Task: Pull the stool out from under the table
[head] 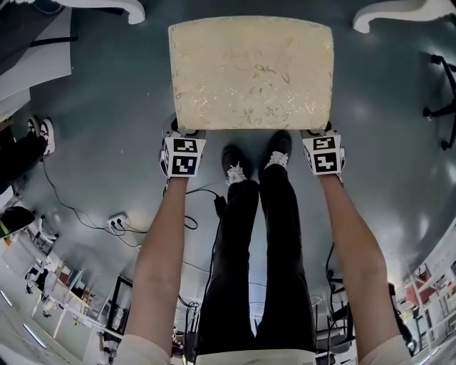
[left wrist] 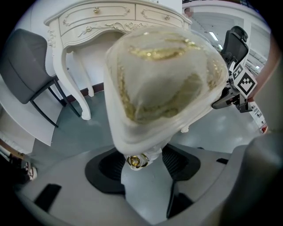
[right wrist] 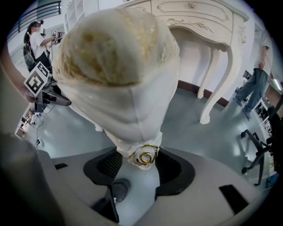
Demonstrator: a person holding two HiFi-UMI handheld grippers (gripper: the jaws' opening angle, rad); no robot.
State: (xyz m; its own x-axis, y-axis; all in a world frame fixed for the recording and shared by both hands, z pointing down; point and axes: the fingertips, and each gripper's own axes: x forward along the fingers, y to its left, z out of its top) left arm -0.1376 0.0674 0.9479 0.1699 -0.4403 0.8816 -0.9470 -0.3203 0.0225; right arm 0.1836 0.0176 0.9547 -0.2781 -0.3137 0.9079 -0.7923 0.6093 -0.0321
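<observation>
The stool [head: 251,71] has a cream seat with a gold pattern and stands on the grey floor just ahead of my feet. My left gripper [head: 187,132] holds its near left corner and my right gripper [head: 322,132] its near right corner. In the left gripper view the stool [left wrist: 163,84] fills the frame, and the left gripper [left wrist: 143,163] has its jaws closed on the corner with the gold rosette [left wrist: 137,160]. In the right gripper view the right gripper [right wrist: 140,164] pinches the other rosette corner [right wrist: 145,155] of the stool [right wrist: 119,66]. The white ornate table [left wrist: 110,22] stands behind it.
The table's curved feet [head: 107,8] show at the top of the head view. My legs and shoes [head: 256,160] stand between the grippers. A power strip with cables [head: 117,221] lies on the left. A grey chair [left wrist: 26,66] and an office chair [head: 445,85] stand alongside. People [right wrist: 256,84] are nearby.
</observation>
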